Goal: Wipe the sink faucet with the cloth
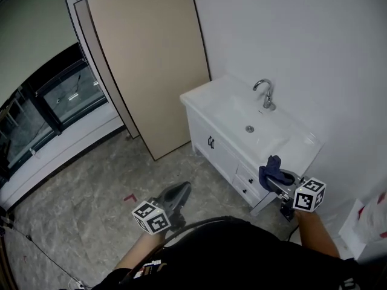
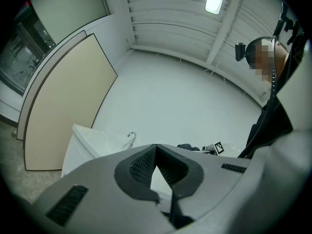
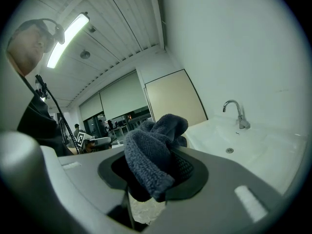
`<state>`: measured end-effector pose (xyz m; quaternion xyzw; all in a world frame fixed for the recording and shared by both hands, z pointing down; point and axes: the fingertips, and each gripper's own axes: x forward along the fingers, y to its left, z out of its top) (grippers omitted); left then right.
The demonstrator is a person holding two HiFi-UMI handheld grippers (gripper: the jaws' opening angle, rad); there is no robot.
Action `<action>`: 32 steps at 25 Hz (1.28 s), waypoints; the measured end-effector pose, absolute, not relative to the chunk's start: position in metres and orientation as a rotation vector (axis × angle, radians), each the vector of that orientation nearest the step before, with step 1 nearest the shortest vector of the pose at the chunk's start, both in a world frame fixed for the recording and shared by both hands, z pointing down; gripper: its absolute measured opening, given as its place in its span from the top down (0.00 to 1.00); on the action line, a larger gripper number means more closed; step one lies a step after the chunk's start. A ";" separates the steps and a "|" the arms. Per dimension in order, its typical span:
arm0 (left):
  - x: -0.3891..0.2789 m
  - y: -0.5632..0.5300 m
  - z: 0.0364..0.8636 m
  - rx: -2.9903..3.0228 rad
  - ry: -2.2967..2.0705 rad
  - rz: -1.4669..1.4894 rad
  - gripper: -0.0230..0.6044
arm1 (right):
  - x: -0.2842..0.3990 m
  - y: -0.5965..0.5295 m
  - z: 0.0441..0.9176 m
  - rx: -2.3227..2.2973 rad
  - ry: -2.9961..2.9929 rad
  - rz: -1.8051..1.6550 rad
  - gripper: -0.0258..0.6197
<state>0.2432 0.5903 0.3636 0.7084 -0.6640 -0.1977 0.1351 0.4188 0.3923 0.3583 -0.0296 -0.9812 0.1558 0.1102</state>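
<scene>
Down by the near end of the sink (image 1: 300, 151), my right gripper (image 1: 278, 176) has the dark cloth (image 1: 271, 167) bunched tight between its jaws, well apart from the faucet (image 1: 265, 94) at the back. Left gripper (image 1: 181, 190) is pinched closed on nothing. Looks like no wiping yet, so the whole job's left.

Head view: high, tilted steeply down, sink (image 1: 196, 99) just ahead. Left, right gripper views: low, near level, facing same sink; faucet (image 1: 265, 93) shared by all three.
</scene>
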 end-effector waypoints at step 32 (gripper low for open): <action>-0.082 0.386 0.358 2.147 -1.802 -0.486 0.98 | 0.110 0.191 0.366 0.091 -2.827 0.487 0.74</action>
